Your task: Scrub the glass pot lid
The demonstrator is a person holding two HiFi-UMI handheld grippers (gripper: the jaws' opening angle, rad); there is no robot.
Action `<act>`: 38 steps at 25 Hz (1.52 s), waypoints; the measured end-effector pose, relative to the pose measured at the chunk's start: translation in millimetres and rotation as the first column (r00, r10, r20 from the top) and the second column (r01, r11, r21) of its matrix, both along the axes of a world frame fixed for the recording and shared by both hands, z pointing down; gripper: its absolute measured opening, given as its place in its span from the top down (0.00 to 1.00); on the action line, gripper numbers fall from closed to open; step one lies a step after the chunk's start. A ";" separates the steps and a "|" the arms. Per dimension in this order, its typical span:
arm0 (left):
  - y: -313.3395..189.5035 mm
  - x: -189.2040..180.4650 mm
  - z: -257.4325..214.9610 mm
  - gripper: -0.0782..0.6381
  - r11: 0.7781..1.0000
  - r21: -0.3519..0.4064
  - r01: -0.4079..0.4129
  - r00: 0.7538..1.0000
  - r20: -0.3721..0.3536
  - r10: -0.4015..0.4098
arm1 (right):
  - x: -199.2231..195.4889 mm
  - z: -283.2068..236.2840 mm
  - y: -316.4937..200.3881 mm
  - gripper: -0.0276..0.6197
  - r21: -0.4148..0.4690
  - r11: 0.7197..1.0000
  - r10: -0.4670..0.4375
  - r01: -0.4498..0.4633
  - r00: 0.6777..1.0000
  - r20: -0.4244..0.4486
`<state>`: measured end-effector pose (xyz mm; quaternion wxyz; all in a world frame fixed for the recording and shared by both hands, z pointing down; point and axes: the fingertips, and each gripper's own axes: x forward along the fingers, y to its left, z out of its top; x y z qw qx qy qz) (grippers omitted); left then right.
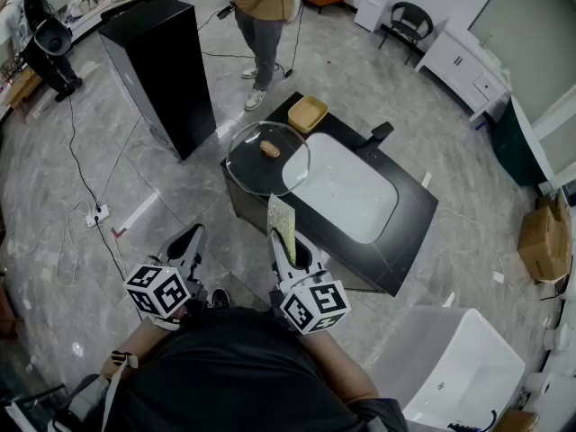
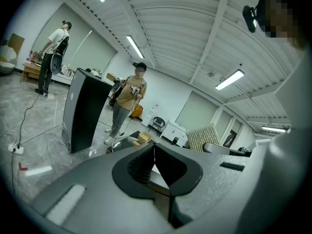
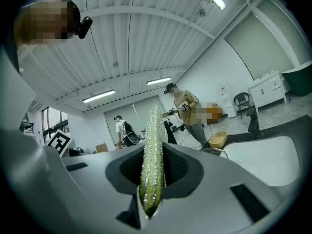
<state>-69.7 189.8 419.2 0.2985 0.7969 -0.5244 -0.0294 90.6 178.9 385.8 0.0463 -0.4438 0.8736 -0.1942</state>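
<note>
As seen lower centre of head view, right gripper (image 1: 286,247) clamped on yellow-green scrub pad (image 1: 282,218); pad upright, edge-on between jaws. Left gripper (image 1: 186,241) lower left, jaws together, nothing between. Glass pot lid (image 1: 250,165) centre frame, flat on left end of black table (image 1: 409,214), brown knob (image 1: 270,149) up, right edge over white basin (image 1: 351,196). Yellow tray (image 1: 307,113) just above lid in frame.
</note>
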 end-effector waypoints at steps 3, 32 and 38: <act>-4.7 -6.8 0.8 0.89 1.000 -0.001 -0.007 1.000 -0.008 0.007 | -6.7 0.0 -3.4 0.87 -0.002 1.000 0.010 -0.010 1.000 -0.001; -75.1 -71.0 39.1 0.89 0.993 -0.084 -0.084 0.992 -0.105 0.075 | -66.7 38.6 -61.1 0.87 -0.141 0.986 0.084 -0.088 0.996 -0.031; -119.1 -55.4 27.3 0.89 0.997 -0.081 0.009 0.999 -0.040 -0.013 | -37.7 37.7 -128.7 0.87 -0.152 0.988 0.036 -0.026 0.998 0.061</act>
